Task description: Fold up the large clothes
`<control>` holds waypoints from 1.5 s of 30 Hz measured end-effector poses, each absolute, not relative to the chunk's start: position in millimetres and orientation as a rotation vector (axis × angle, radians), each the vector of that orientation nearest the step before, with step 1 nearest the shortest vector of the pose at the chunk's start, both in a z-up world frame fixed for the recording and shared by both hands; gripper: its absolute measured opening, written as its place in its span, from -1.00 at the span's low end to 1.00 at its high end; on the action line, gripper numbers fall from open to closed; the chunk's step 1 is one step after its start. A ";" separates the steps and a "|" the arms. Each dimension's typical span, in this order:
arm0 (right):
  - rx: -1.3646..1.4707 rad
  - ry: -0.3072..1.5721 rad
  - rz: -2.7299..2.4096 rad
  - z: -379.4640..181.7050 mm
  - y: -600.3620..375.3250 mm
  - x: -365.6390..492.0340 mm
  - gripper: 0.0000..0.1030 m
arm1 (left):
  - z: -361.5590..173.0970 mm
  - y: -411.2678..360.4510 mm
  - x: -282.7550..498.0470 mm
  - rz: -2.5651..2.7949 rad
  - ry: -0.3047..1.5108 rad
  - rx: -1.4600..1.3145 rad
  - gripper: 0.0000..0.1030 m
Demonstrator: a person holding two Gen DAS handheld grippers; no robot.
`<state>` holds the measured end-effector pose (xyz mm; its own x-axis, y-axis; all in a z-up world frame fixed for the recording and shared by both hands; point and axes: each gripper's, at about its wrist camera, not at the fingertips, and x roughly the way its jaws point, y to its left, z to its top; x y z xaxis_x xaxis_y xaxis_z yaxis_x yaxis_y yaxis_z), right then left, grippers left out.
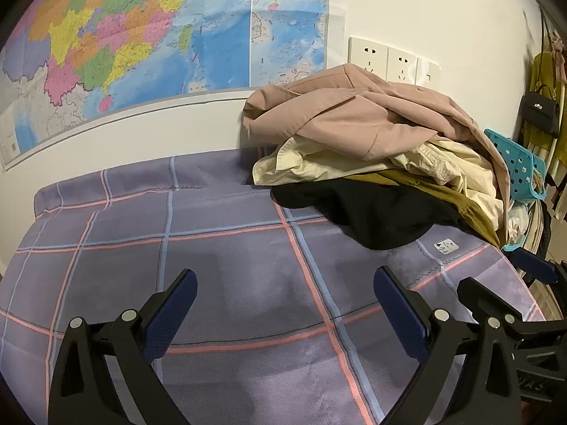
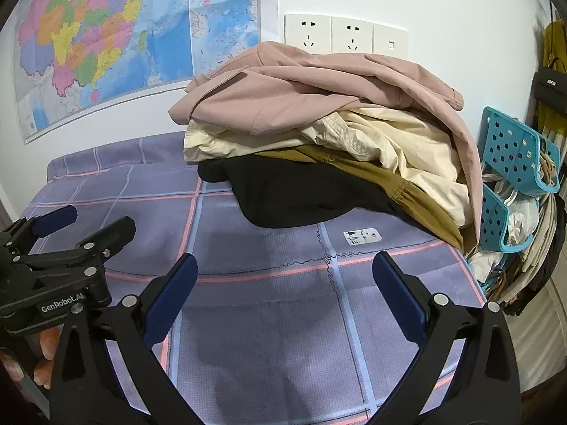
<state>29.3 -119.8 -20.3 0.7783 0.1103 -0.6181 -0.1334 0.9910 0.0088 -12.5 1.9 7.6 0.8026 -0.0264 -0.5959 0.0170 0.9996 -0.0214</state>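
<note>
So there's a big colourful wall map [image 1: 117, 46] up around 10 o'clock, with a smaller inset panel at its right edge; just right of it, near 12 o'clock, a row of white wall sockets [image 2: 345, 34] on the plain white wall. Down low it's all purple plaid bedsheet [image 1: 226, 248] with pink and light-blue lines, plus a little white tag [image 2: 361, 237] lying on it; over at 3 o'clock there's a blue perforated plastic basket [image 2: 514, 156] and a small black bag [image 1: 540, 113] hanging above it.
</note>
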 end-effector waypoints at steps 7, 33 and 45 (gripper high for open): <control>-0.037 0.663 0.134 -19.3 -118.3 29.7 0.89 | 8.2 0.9 -13.1 -0.020 0.640 -0.015 0.87; -0.023 0.657 0.149 -18.5 -119.3 29.6 0.89 | 7.4 0.3 -14.6 -0.023 0.637 -0.014 0.87; -0.015 0.644 0.154 -15.5 -122.0 28.6 0.89 | 9.2 -1.1 -15.0 -0.026 0.634 -0.014 0.87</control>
<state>28.6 -122.0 -15.5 0.7887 0.1387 -0.5990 -0.1478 0.9884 0.0343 -15.0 -1.1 9.2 0.8053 -0.0286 -0.5922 0.0202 0.9996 -0.0208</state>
